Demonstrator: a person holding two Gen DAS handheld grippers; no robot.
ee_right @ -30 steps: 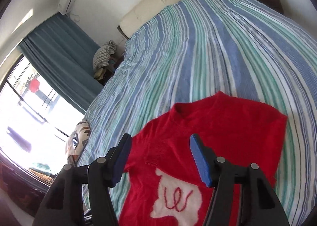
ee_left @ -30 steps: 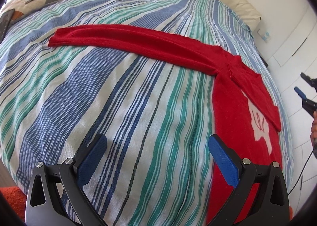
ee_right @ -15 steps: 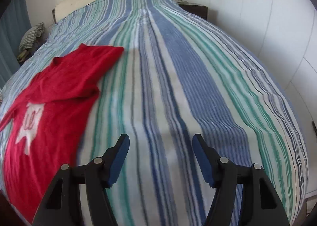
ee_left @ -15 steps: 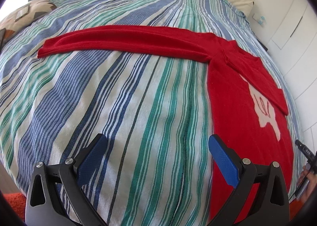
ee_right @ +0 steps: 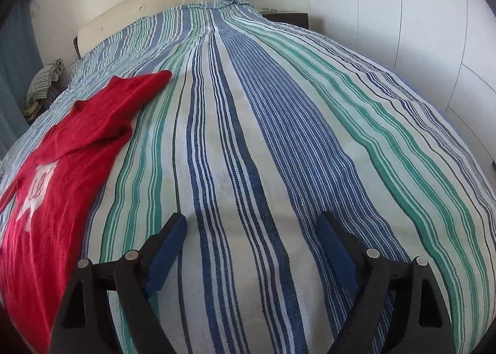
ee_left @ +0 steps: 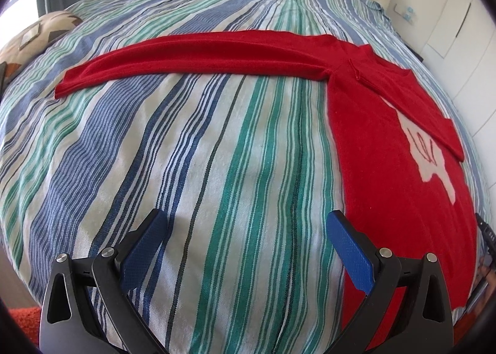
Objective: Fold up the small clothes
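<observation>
Bedroom scene: bed with blue/green/white striped bedspread (ee_left: 217, 152) fills both views, cream headboard (ee_right: 161, 3) at far end, white wardrobe doors (ee_right: 434, 28) along one side. Red sweater (ee_left: 387, 143) lies flat on the bedspread, white patch with red squiggle (ee_left: 431, 152) on the chest. One sleeve (ee_left: 192, 56) stretched straight out across the stripes; the other sleeve is folded over the chest, partly covering the patch. Left gripper (ee_left: 248, 230) hovers low over bare bedspread, jaws spread wide, nothing between them; its right finger (ee_left: 347, 254) sits just beside the sweater's hem-side edge, contact unclear. Right gripper (ee_right: 251, 230) also spread wide and empty, over bare stripes, sweater (ee_right: 62, 168) off to its left, apart from the fingers. Patterned cushion (ee_left: 40, 34) at far left edge, pile of checked fabric (ee_right: 43, 81) beside the bed.
</observation>
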